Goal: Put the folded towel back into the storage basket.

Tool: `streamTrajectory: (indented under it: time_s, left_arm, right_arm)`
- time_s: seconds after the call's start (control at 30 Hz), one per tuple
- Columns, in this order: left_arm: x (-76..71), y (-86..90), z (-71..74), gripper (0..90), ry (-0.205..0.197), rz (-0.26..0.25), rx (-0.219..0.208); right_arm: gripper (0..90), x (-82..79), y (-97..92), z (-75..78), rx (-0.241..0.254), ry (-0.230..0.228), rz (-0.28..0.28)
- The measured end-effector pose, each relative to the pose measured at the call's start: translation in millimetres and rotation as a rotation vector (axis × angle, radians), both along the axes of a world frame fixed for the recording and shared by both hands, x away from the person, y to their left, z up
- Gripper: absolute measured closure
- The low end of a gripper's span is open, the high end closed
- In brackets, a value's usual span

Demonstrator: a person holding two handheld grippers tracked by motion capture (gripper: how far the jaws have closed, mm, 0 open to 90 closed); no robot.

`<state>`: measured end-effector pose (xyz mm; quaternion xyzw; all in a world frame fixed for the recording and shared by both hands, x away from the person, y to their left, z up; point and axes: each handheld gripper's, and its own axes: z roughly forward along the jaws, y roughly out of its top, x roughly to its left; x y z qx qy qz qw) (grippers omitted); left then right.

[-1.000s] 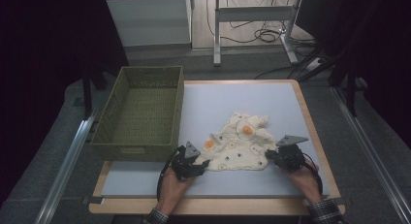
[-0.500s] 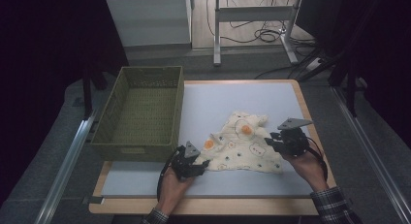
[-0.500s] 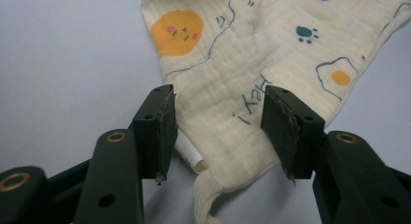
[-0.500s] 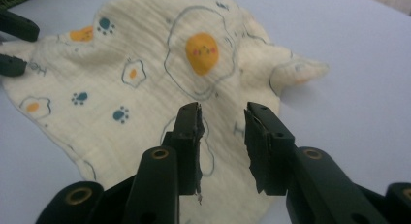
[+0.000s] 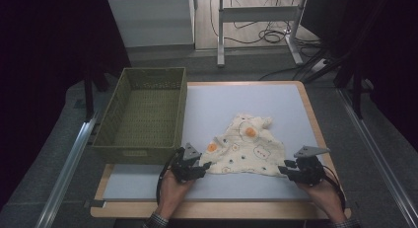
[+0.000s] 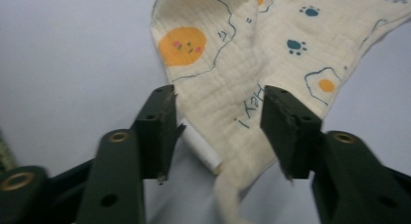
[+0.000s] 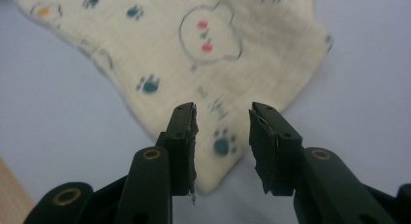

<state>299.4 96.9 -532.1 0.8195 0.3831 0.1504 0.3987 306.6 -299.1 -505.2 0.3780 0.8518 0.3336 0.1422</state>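
Two corners of the cream printed muslin cloth (image 5: 245,149) on the pale table mat (image 5: 207,107) sit between my half-open, empty jaws; the right gripper (image 7: 222,118) has just been opening, the left gripper (image 6: 219,118) closing. Next, I judge, pinch both corners.

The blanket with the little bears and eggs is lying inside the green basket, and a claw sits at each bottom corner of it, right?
Not quite. The blanket lies on the table, beside the green basket, not inside it; the high view shows this. The rest is right: the left claw and right claw each sit at a bottom corner of it.
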Motion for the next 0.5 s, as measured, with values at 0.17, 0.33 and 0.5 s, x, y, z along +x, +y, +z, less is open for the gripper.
streamTrajectory:
  time_s: [0.17,0.33,0.5]
  left_arm:
    - [-1.1,-1.5,-10.3,56.4,0.033,-0.008,0.038]
    - [-2.9,-2.9,-9.5,71.9,0.031,-0.029,0.028]
    - [-12.0,-4.5,-2.3,84.6,0.029,-0.067,0.025]
  right_arm:
    - [61.8,-13.8,-4.6,-12.2,-0.003,-0.011,-0.003]
    - [85.3,-18.6,-4.2,-14.6,0.008,-0.039,-0.004]
    - [86.8,-28.2,-4.8,-10.8,-0.023,-0.050,0.008]
